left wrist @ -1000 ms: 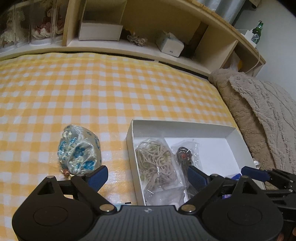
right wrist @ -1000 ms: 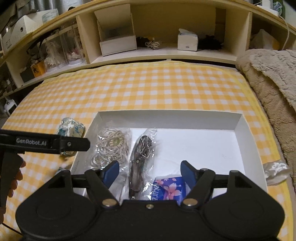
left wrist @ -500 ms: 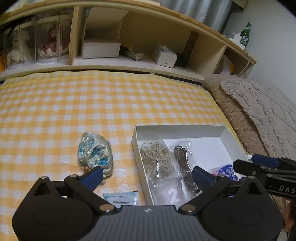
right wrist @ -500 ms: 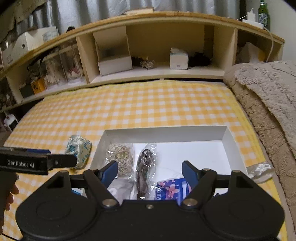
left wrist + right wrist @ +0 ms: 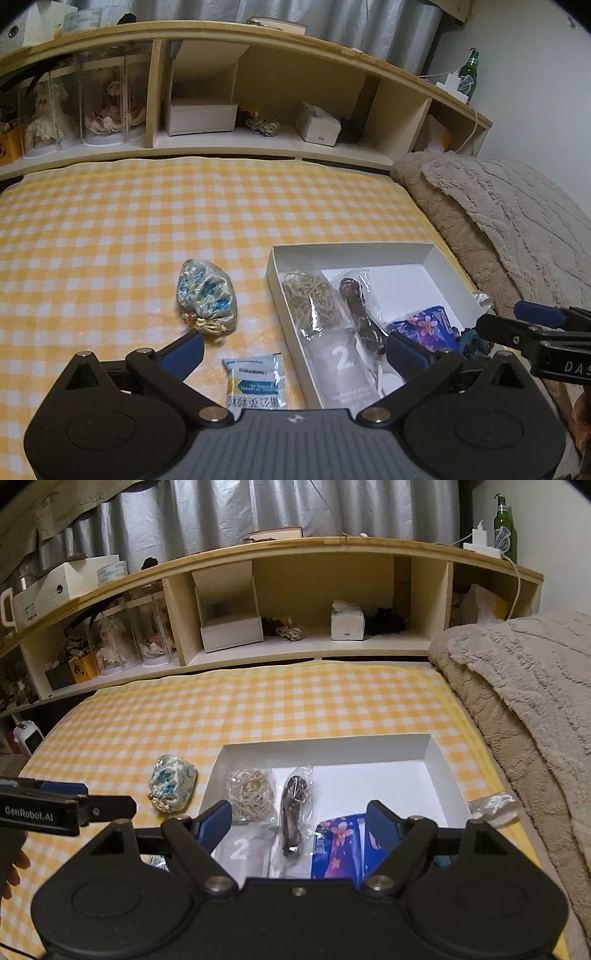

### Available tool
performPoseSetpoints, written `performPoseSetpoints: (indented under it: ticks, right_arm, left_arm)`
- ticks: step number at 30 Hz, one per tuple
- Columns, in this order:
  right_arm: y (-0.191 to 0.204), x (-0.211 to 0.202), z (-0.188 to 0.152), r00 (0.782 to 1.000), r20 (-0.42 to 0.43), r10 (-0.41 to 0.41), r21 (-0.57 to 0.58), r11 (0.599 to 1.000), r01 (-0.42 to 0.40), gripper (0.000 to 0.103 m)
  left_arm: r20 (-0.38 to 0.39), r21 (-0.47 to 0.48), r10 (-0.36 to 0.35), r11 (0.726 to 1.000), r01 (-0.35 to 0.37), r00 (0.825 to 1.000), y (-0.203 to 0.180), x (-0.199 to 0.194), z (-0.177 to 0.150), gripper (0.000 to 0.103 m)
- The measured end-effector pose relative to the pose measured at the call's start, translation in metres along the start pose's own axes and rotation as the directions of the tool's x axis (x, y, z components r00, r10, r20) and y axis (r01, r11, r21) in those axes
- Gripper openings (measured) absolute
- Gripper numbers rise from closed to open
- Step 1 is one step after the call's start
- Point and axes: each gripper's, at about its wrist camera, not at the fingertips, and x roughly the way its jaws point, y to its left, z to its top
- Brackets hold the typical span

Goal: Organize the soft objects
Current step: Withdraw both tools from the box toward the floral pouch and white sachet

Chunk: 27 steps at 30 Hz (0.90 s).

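A white box [image 5: 376,249] [image 5: 439,755] lies on the yellow checked cloth. In it lie a bag of beige cord [image 5: 312,299] [image 5: 251,794], a bag with a dark item [image 5: 360,314] [image 5: 293,812], a clear packet marked 2 [image 5: 341,365] [image 5: 240,849] and a blue flowered packet [image 5: 424,326] [image 5: 338,845]. A blue-and-white drawstring pouch [image 5: 207,295] [image 5: 171,784] and a white-and-blue sachet [image 5: 255,380] lie left of the box. My left gripper [image 5: 293,349] is open and empty above the sachet and the box's near corner. My right gripper [image 5: 299,825] is open and empty above the box's near end.
A beige fleece blanket [image 5: 517,229] [image 5: 517,686] lies along the right. A wooden shelf [image 5: 258,144] [image 5: 295,650] with boxes and doll cases runs along the back. A crumpled clear wrapper [image 5: 493,805] lies by the box's right side.
Both grippers have pulled back and risen, so more of the bed and shelf shows. The sachet and the blue packet have come into view. Both stay open.
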Motion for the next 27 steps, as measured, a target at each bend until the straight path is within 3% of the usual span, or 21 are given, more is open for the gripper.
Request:
performPoseSetpoints:
  ticks: [2, 4, 6, 27]
  right_arm:
    - [0.002, -0.006, -0.004, 1.000, 0.000, -0.007, -0.002, 1.000, 0.007, 0.087]
    - [0.004, -0.010, -0.007, 1.000, -0.001, -0.022, -0.003, 1.000, 0.022, 0.099]
    - [0.005, -0.014, -0.010, 0.999, 0.005, -0.033, -0.003, 0.999, 0.033, 0.103]
    - [0.012, -0.027, -0.019, 0.993, 0.034, -0.109, 0.015, 0.994, 0.109, 0.103]
  left_arm:
    - [0.006, 0.008, 0.005, 1.000, -0.005, 1.000, 0.001, -0.005, -0.004, 0.103]
    - [0.010, 0.019, 0.017, 1.000, -0.017, 1.000, 0.003, -0.010, -0.007, 0.103]
    - [0.012, 0.033, 0.026, 0.999, -0.027, 1.000, 0.004, -0.014, -0.011, 0.103]
    - [0.030, 0.004, -0.002, 1.000, 0.002, 1.000, 0.041, -0.023, -0.022, 0.103]
